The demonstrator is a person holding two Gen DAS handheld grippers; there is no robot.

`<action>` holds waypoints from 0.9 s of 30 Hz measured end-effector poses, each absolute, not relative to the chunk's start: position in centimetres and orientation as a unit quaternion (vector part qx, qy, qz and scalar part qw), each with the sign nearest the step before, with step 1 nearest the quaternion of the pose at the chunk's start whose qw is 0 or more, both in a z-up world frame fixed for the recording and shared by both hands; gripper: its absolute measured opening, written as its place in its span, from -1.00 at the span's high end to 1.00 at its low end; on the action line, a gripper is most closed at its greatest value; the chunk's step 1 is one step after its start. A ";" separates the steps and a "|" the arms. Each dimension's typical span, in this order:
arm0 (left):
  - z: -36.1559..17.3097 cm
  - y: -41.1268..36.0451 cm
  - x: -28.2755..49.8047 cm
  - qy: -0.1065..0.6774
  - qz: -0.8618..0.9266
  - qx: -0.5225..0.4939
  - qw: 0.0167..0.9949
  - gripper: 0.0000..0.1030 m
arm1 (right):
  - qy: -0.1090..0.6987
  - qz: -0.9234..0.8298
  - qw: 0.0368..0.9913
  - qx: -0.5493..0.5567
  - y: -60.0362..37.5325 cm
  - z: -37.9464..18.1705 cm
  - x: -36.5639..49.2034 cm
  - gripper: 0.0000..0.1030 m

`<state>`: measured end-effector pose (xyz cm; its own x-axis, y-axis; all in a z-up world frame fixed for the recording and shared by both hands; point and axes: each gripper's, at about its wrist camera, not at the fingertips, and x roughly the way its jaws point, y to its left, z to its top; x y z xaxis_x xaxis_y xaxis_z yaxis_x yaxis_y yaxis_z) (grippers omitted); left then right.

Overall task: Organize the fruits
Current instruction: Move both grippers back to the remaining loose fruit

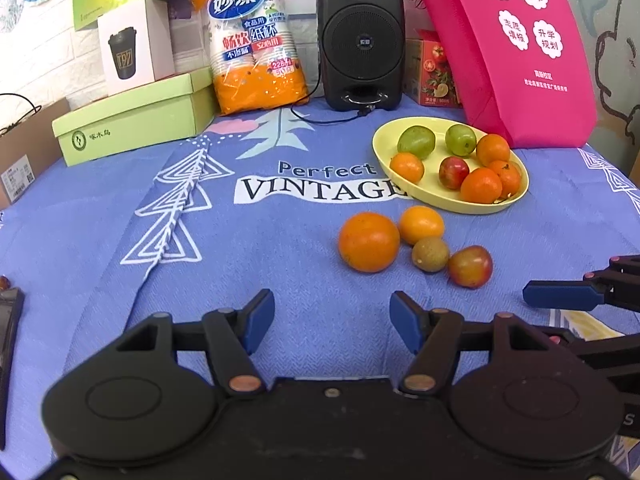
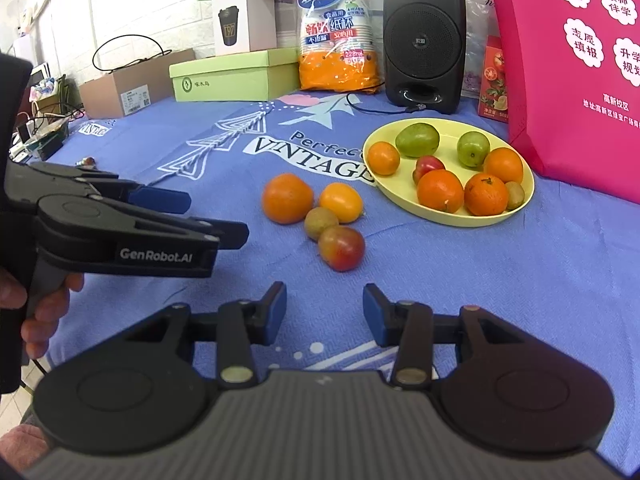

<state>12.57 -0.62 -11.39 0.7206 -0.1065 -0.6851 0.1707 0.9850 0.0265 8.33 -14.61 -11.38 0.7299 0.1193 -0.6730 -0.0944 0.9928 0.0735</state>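
Left wrist view: four loose fruits on blue cloth, near yellow plate. Both grippers' jaws apart, empty. Best to straddle red-green fruit squarely with right gripper, close gently.

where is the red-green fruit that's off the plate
In both wrist views the red-green fruit lies on the blue cloth, touching the small brown fruit, nearest the grippers, short of the yellow plate.

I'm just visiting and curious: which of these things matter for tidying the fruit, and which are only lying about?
For the job: yellow plate, loose orange, small orange, brown fruit, red fruit.

Lying about: speaker, paper cups, green box, pink bag.
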 end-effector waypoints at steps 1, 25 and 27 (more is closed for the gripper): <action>-11.5 -0.6 12.6 0.366 -0.076 0.043 0.926 -0.26 | 0.364 0.057 0.930 0.017 -14.7 -11.5 8.4 0.19; -13.6 -2.6 19.4 0.375 -0.095 0.010 0.922 -0.14 | 0.367 0.051 0.929 0.009 -14.9 -12.5 11.2 0.13; -13.6 -2.7 19.6 0.375 -0.099 0.011 0.922 -0.01 | 0.367 0.050 0.929 0.007 -14.9 -12.6 11.7 0.13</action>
<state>19.57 -2.69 -13.61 0.6987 -0.1738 -0.6940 0.1910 0.9801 -0.0531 11.72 -14.86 -12.57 0.7257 0.0979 -0.6810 -0.0875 0.9949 0.0497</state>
